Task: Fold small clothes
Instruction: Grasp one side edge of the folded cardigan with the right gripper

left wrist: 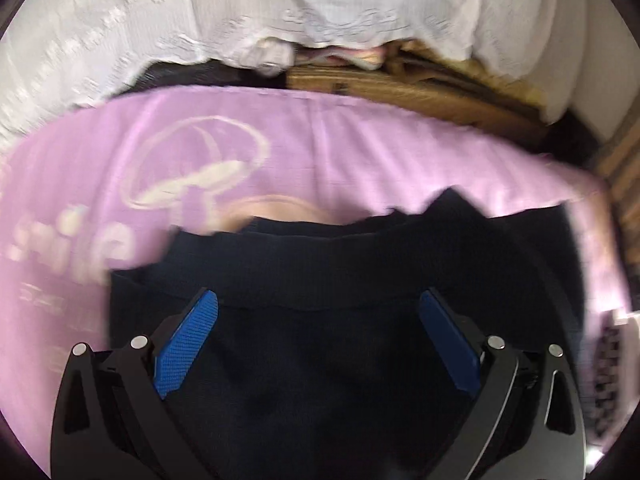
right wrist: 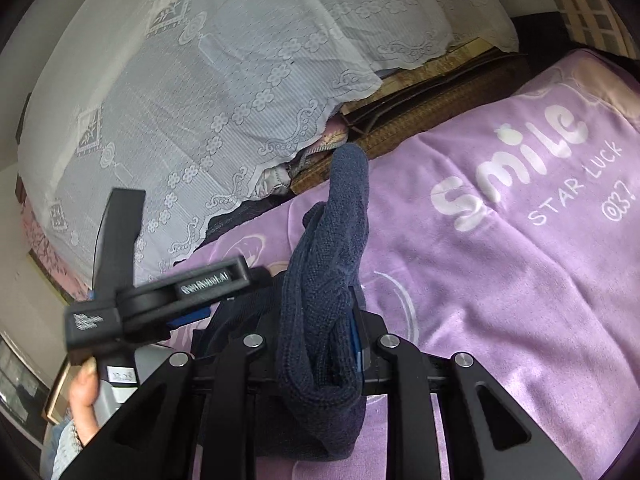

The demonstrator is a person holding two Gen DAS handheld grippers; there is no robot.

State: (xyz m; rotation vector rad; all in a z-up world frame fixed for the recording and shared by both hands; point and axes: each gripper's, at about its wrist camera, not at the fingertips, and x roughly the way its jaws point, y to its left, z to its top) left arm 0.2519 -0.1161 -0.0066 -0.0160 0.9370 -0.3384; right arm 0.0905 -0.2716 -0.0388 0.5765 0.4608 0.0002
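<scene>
Left wrist view: left gripper (left wrist: 318, 312) seen with jaws wide apart, blue ribbed pads (left wrist: 186, 344) bare, nothing between them. Dark navy knit garment (left wrist: 340, 264) spread flat on lilac printed blanket (left wrist: 312, 140), directly beneath and ahead of the jaws, ribbed hem running crosswise. Picture blurred. Bare blanket open beyond the garment; white lace cover (left wrist: 120, 32) along the far edge.

Right wrist view: right gripper (right wrist: 318, 344) narrow, clamped on a bunched fold of the garment (right wrist: 328, 248), knit rising as a twisted column. Left gripper (right wrist: 160, 300) just beside. Blanket (right wrist: 520, 280) clear rightward.
</scene>
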